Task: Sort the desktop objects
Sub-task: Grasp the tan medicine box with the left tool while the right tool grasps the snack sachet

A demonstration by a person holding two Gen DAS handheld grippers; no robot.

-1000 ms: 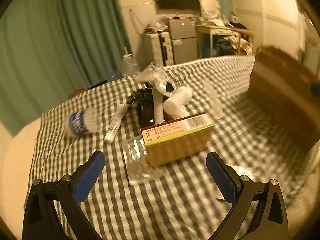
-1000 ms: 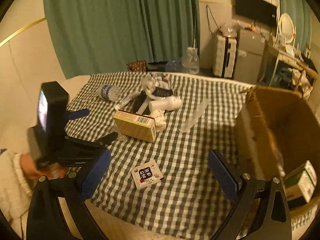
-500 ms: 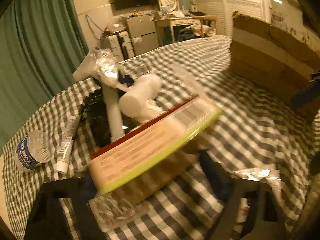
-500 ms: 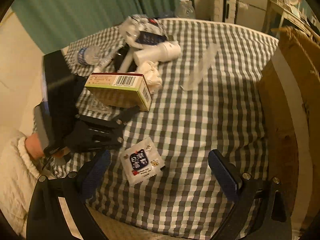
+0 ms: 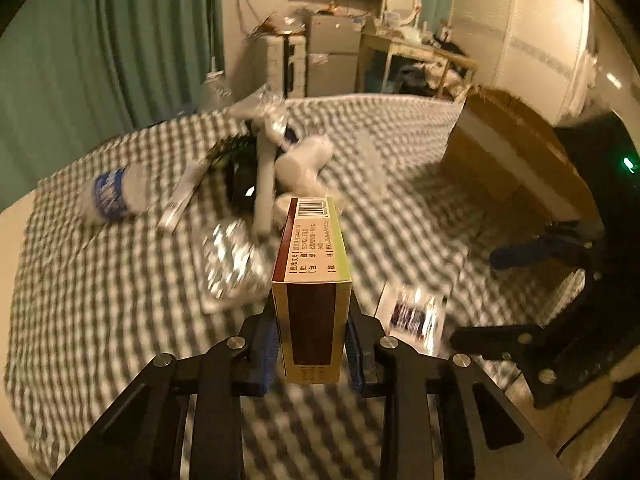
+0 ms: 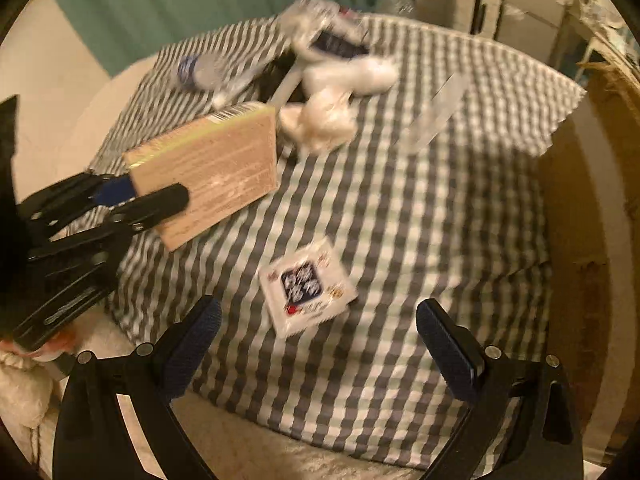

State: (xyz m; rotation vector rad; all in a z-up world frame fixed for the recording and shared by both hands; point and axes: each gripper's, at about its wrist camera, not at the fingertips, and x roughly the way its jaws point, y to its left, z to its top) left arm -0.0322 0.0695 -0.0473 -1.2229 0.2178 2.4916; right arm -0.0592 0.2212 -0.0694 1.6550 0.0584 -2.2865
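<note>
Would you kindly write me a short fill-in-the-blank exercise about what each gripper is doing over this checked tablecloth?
1. The left gripper has its jaws clamped on a ____.
2. The right gripper hangs with jaws ____ above a flat white sachet.
3. The plastic water bottle is ____ on the checked tablecloth.
4. At the table's right side stands a cardboard ____.

Missing words: box; open; lying; carton

Box [image 5: 311, 280]: barcode on top end, printed lines below it too small to read. Sachet [image 6: 306, 286] dark logo, bottle [image 5: 114, 194] blue label: both blurred, unreadable.
</note>
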